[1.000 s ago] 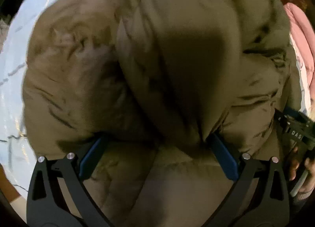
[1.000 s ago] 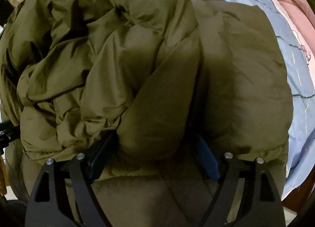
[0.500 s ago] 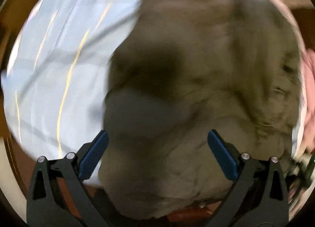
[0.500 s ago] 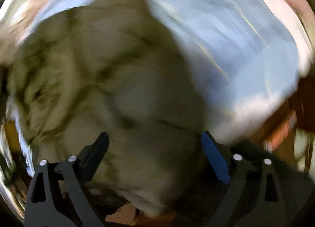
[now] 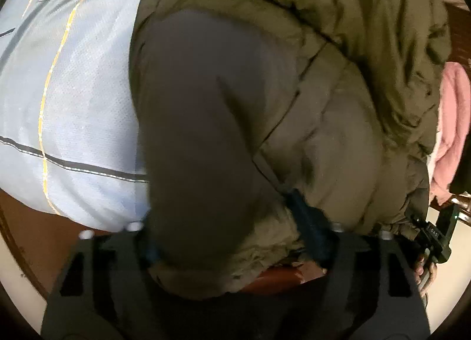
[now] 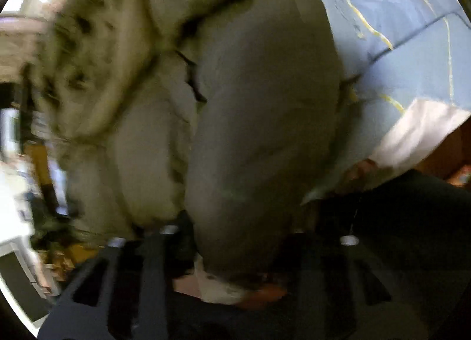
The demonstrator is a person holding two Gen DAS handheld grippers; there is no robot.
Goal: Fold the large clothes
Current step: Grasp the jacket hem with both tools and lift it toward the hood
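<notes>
A big olive-green padded jacket [image 5: 338, 110] lies bunched on a bed with a light blue striped sheet [image 5: 73, 104]. My left gripper [image 5: 232, 231] is shut on a thick fold of the jacket at its near edge; the fold bulges between the jaws and hides the fingertips. In the right wrist view, my right gripper [image 6: 238, 239] is likewise shut on a puffy fold of the same jacket [image 6: 259, 110], near the bed's edge. The right view is blurred by motion. The right gripper's body also shows at the left view's right edge [image 5: 432, 237].
A pink garment [image 5: 450, 133] lies at the far right of the bed. The brown wooden bed frame [image 5: 26, 222] runs along the near edge, with pale floor below. The white sheet edge [image 6: 418, 130] hangs over the bed's side. Blurred furniture stands at left [image 6: 17, 139].
Both grippers have closed from wide open onto folds of the jacket at its near edge. Both have pulled back towards the bed's edge, so more blue sheet shows.
</notes>
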